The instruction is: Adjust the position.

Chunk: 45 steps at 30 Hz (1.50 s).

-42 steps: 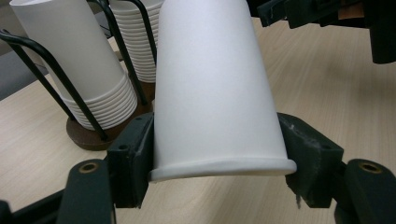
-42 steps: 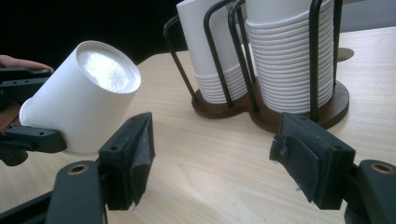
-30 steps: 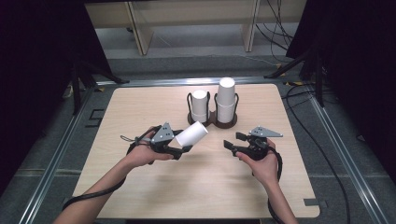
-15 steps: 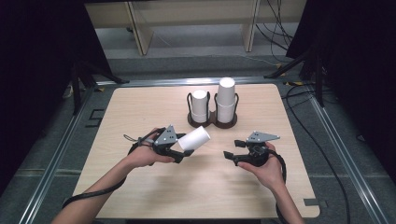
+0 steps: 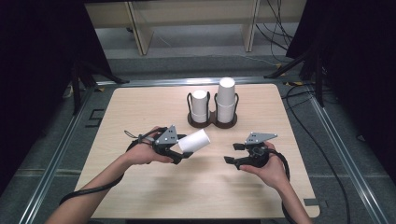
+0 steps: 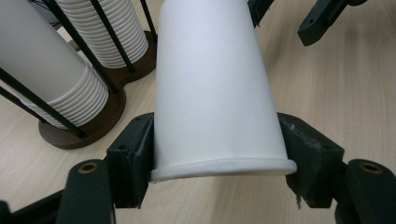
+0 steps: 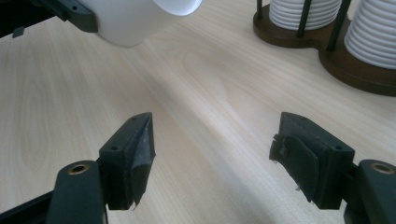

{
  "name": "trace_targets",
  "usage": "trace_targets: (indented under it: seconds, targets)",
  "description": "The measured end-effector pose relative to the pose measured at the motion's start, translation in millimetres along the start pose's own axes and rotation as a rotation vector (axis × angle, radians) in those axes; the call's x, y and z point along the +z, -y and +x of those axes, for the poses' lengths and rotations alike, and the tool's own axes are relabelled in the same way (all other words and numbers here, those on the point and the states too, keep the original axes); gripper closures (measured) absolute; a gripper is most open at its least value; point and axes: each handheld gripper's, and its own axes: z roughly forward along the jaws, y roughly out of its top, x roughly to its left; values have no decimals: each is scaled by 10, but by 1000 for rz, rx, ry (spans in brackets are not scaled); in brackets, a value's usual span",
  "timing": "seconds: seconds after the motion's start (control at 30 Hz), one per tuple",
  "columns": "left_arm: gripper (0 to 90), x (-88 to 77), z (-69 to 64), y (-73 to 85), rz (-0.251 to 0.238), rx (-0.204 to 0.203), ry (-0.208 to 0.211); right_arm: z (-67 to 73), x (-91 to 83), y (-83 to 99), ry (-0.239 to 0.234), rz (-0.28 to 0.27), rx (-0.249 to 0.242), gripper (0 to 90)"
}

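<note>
Left gripper (image 5: 183,150) clamped on a white paper cup (image 5: 194,141) held tilted above mid-table (image 5: 140,196), right gripper (image 5: 232,153) nearby toward the right edge, its jaws apart, just been closing, nothing between.

Held cup (image 6: 212,88): smooth matt white, paper by the look of it, rolled rim.
Left gripper (image 6: 217,154): matt black plastic, pads pressed on that cup.
Right gripper (image 7: 215,154): same matt black plastic; pads rough and frayed, perhaps rubber.
Cup holder (image 5: 213,122): beside the held cup, dark brown glossy wood base, thin black rods.
Stacked cups (image 6: 39,74): white, ribbed rims.
Table (image 7: 205,88): pale wood grain, smooth, slight sheen.
</note>
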Motion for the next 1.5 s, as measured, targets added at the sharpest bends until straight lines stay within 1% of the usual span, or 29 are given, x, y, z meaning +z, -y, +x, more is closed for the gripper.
trace_targets:
  seconds: [0.03,0.07,0.1,0.17,0.27,0.3,0.37,0.43,0.47,0.5,0.57,0.6,0.63,0.67,0.7,0.73,0.77,0.87,0.9,0.97,1.07,1.2,1.23,1.27,1.3,1.4,1.43,1.47,1.5]
  targets:
    - [323,4,-1,-3,-4,1,6,2,4,3,-8,6,3,286]
    - [323,-6,-8,-14,7,6,8,1,7,5,-6,8,-5,287]
    - [323,-8,-9,-20,11,11,11,7,11,5,-20,13,-3,290]
    - [323,-6,-16,-25,12,15,16,11,10,-5,-23,19,-21,292]
    - [323,-9,-15,-41,34,35,36,28,6,-23,-36,30,-25,295]
    - [323,-3,-17,-43,28,36,42,29,4,-27,-38,32,-27,295]
    - [324,-15,-10,-60,49,53,51,30,3,-31,-52,40,-26,297]
    - [324,-11,-5,-66,50,61,66,29,1,-32,-59,47,-37,297]
    - [324,-14,-11,-75,55,64,64,40,-4,-29,-59,52,-29,298]
    - [324,-16,-12,-80,60,66,64,35,-7,-28,-59,55,-41,298]
    - [324,-15,-11,-87,61,75,74,36,-11,-28,-60,55,-44,297]
    - [324,-19,-7,-94,69,84,75,51,-12,-25,-70,61,-24,298]
    - [324,-17,-14,-98,68,82,82,38,-14,-29,-64,59,-47,297]
    - [324,-22,-20,-105,76,87,84,38,-13,-30,-68,61,-46,297]
    - [324,-21,-22,-106,75,88,89,49,-11,-30,-75,67,-30,297]
    - [323,-22,-22,-108,77,92,99,45,-13,-32,-69,72,-32,297]
    - [323,-28,-25,-110,83,96,103,30,-5,-40,-73,67,-65,296]
    - [324,-48,-24,-112,103,109,114,47,-8,-56,-85,85,-45,296]
    - [324,-54,-21,-115,108,111,115,38,-6,-65,-85,83,-57,296]
    - [324,-62,-15,-122,113,113,124,38,-5,-72,-84,82,-60,297]
    - [324,-80,-13,-142,131,130,134,36,0,-74,-86,85,-70,297]
    - [324,-74,-31,-151,149,146,152,36,-1,-63,-90,91,-61,298]
    - [324,-70,-36,-151,150,146,156,49,-1,-53,-91,94,-44,298]
    - [324,-67,-40,-152,156,146,163,49,1,-50,-93,95,-45,298]
    - [324,-69,-34,-159,171,153,180,38,3,-47,-95,94,-59,299]
    - [324,-54,-50,-161,173,160,170,35,0,-42,-93,98,-61,299]
    - [324,-53,-49,-166,177,165,171,35,-3,-42,-94,97,-60,300]
    - [324,-54,-43,-174,190,166,184,37,-3,-42,-93,96,-56,300]
    - [324,-50,-51,-174,189,171,177,38,-4,-44,-92,98,-57,301]
